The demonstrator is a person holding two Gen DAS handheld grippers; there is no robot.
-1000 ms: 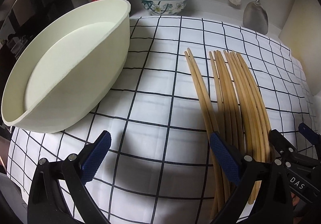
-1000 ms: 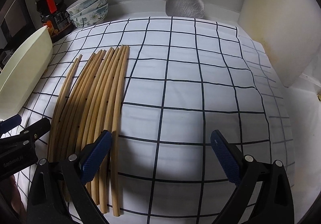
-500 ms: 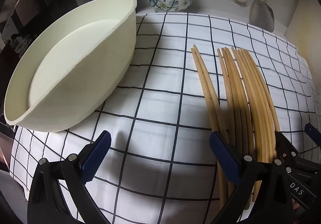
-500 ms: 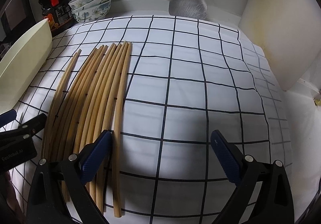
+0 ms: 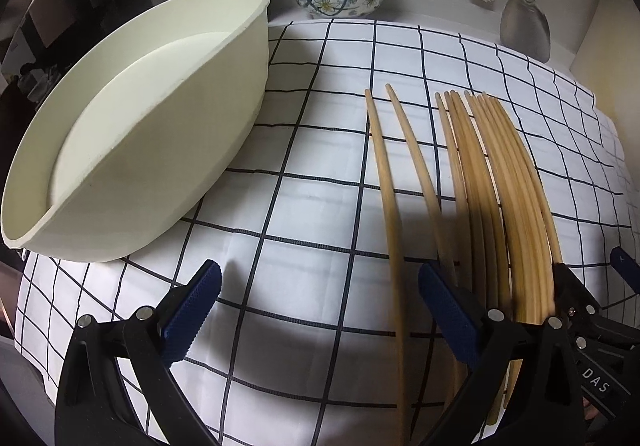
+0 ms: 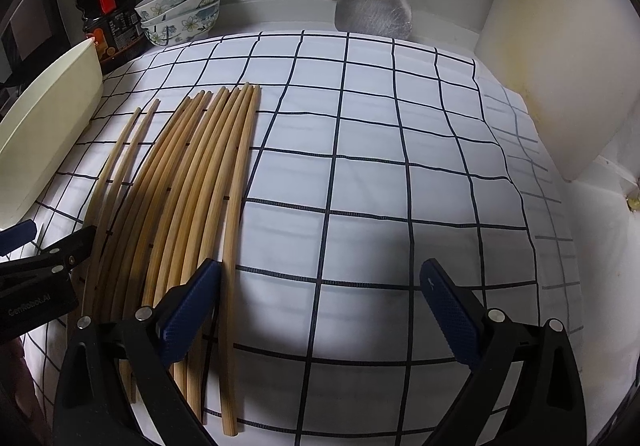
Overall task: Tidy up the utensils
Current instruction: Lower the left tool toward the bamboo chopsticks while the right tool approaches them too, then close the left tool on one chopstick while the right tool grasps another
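Left gripper (image 5: 320, 306) hangs with its fingers spread wide, nothing between them; the bamboo chopsticks (image 5: 492, 182) lie on the checked cloth (image 5: 320, 134) just past its right finger, two strays apart from the bundle. The cream tray (image 5: 132, 150) sits beyond the left finger. Right gripper (image 6: 320, 306) is spread too, chopsticks under its left finger (image 6: 188, 310).

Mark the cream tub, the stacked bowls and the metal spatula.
cream tub (image 5: 224, 118), left wrist view, on its outer side wall.
stacked bowls (image 5: 340, 0), left wrist view, on the lowest bowl's flowered side.
metal spatula (image 6: 374, 6), right wrist view, on the blade.
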